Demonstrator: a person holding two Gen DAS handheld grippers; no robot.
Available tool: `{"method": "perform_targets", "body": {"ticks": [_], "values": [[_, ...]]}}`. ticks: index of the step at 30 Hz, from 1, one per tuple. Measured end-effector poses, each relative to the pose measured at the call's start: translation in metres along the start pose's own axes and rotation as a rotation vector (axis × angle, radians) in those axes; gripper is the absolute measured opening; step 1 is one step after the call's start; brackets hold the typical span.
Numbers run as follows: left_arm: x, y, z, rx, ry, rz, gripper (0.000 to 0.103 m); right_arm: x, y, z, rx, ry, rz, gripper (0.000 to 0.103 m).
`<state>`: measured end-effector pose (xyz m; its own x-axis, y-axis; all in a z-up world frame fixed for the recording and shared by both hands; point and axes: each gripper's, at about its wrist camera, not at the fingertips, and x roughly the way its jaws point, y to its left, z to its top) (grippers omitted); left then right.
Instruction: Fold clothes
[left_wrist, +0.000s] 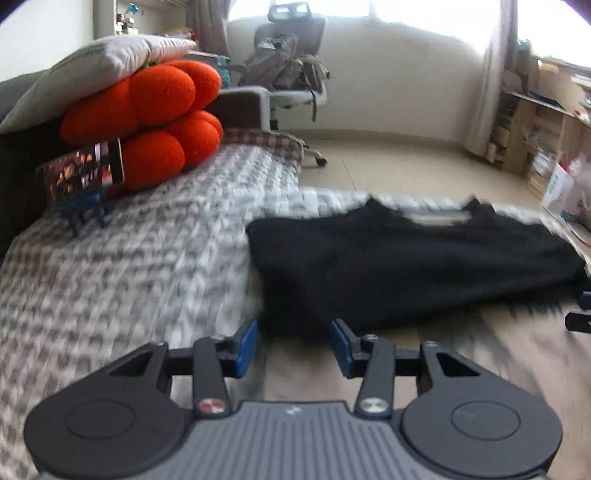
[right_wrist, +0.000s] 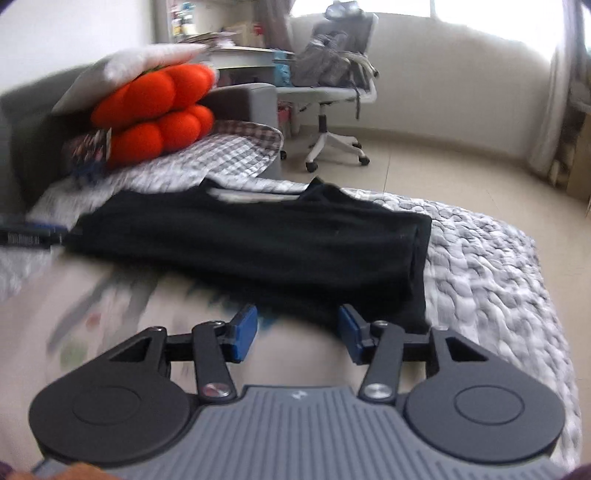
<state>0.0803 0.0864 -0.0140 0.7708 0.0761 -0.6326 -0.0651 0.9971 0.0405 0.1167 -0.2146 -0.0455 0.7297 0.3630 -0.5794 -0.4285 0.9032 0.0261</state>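
A black garment (left_wrist: 406, 266) lies folded flat on the bed, its collar toward the far side. The left gripper (left_wrist: 294, 334) is open at the garment's near left corner; the dark hem sits just ahead of its blue pads (left_wrist: 246, 341), and nothing is pressed between them. In the right wrist view the same black garment (right_wrist: 258, 251) spreads across the middle. The right gripper (right_wrist: 298, 326) is open at the near right edge, with its pads (right_wrist: 351, 332) apart and not touching the cloth. A pale printed cloth (right_wrist: 110, 314) lies under the garment's near side.
The grey-white quilt (left_wrist: 129, 258) covers the bed. Orange cushions (left_wrist: 147, 122) and a white pillow (left_wrist: 92, 70) are stacked at the far left, with a phone on a blue stand (left_wrist: 83, 177) in front. An office chair (right_wrist: 332, 85) stands on the floor beyond, and shelves (left_wrist: 535, 122) line the right wall.
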Motion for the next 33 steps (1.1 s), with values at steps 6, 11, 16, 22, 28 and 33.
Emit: {"method": "perform_targets", "body": {"ticks": [6, 11, 16, 22, 28, 33], "values": [[-0.032, 0.012, -0.035, -0.009, -0.005, -0.008, 0.045, -0.032, 0.003, -0.022, 0.018, 0.018, -0.001, 0.054], [-0.062, 0.016, -0.063, -0.018, -0.037, 0.010, 0.032, -0.056, 0.006, -0.041, 0.032, 0.035, -0.009, 0.054], [-0.089, 0.011, -0.088, 0.027, -0.057, 0.025, 0.025, -0.087, 0.006, -0.065, 0.079, 0.012, -0.015, 0.054], [-0.122, 0.019, -0.110, 0.063, -0.062, 0.032, 0.017, -0.134, 0.003, -0.098, 0.142, -0.002, 0.013, 0.055], [-0.150, 0.047, -0.127, -0.033, -0.013, -0.019, 0.014, -0.171, 0.011, -0.129, 0.126, 0.015, 0.026, 0.054], [-0.168, 0.054, -0.142, -0.078, 0.011, -0.060, 0.014, -0.188, 0.003, -0.148, 0.195, 0.031, -0.002, 0.055]]}}
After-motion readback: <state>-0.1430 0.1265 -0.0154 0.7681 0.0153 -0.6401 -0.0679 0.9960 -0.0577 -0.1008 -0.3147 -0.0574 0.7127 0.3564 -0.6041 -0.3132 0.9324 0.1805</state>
